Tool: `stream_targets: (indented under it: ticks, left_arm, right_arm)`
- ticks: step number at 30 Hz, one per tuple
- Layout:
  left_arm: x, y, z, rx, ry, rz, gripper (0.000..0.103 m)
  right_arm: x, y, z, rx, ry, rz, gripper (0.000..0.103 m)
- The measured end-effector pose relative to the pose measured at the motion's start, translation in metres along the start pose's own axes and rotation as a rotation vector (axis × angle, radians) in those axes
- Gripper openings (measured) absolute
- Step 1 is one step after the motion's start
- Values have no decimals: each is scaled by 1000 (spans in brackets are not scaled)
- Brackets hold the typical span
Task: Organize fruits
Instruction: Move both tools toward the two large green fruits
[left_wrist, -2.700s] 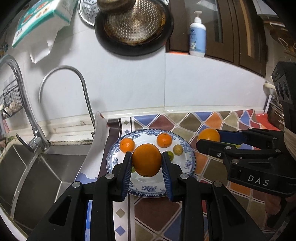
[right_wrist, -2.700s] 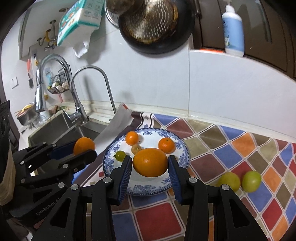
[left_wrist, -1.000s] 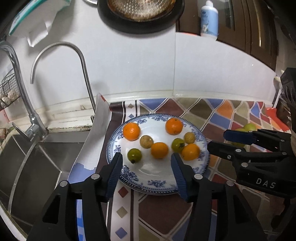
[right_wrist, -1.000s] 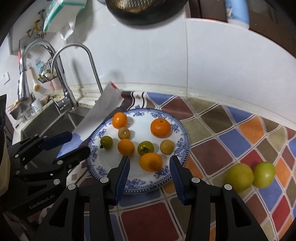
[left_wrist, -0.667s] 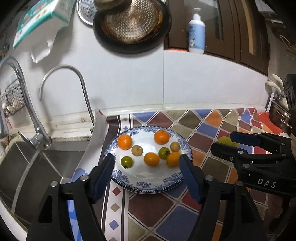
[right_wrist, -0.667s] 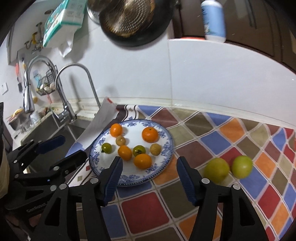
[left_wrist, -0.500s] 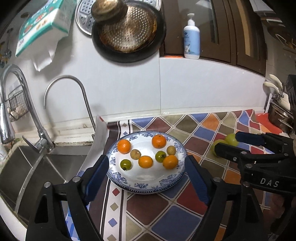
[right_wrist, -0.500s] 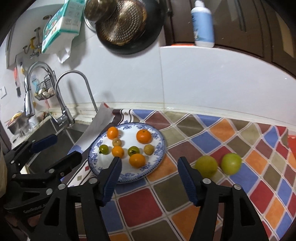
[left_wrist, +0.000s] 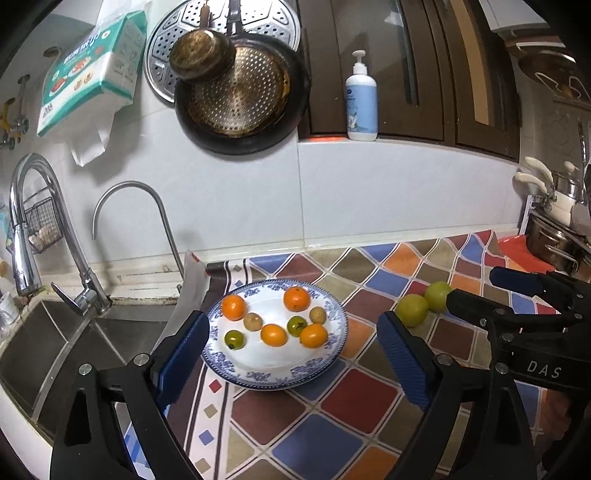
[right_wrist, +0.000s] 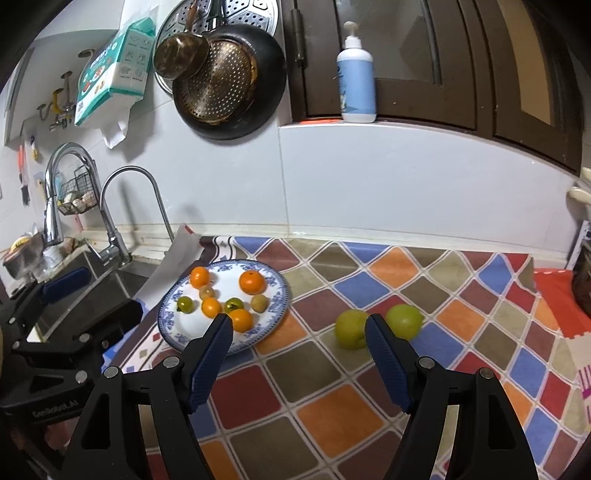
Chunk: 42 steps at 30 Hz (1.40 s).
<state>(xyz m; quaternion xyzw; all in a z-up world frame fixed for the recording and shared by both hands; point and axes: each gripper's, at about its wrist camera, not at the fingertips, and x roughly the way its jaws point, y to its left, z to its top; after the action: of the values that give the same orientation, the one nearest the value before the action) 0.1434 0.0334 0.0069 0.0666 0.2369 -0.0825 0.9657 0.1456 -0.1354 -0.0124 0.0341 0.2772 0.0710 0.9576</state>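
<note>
A blue-patterned white plate (left_wrist: 258, 373) (right_wrist: 184, 332) on the checkered mat holds several small oranges (left_wrist: 296, 298) (right_wrist: 252, 282), green fruits and brownish fruits. Two larger green fruits (left_wrist: 412, 310) (right_wrist: 351, 334) lie side by side on the mat right of the plate. My left gripper (left_wrist: 293, 345) is open and empty, held above the plate's near side. My right gripper (right_wrist: 297, 334) is open and empty, raised between the plate and the two green fruits. Each gripper shows in the other's view, the right one (left_wrist: 517, 291) and the left one (right_wrist: 88, 295).
A sink (left_wrist: 44, 343) with two faucets lies left of the plate. Pans and a strainer (left_wrist: 236, 92) hang on the wall above. A soap bottle (left_wrist: 361, 103) stands on a ledge. Pots (left_wrist: 554, 236) stand at the far right.
Both grippers let go of the oranges they held onto the plate, opened wide and drew back and up. The plate now looks smaller and the two green fruits came into the left view.
</note>
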Motion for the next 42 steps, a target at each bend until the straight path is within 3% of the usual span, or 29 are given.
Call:
stream_targets:
  ticks: [11,20,29,42]
  left_arm:
    - [-2,-45,5,21,-18,-27,94]
    - [10,-77,8,74,-24,-54,94]
    - [35,-103,5,155,-17,-105,94]
    - [100,-123,-2,281,101,-200,94]
  right_arm:
    - [-22,-40,-2,-20,-23,-49,77]
    - [-16,-71,-5,-51,-6,-56,77]
    - [4,-91,-7,-135,48,-61,77]
    - [66,-103,-12,-275,182,-39,77]
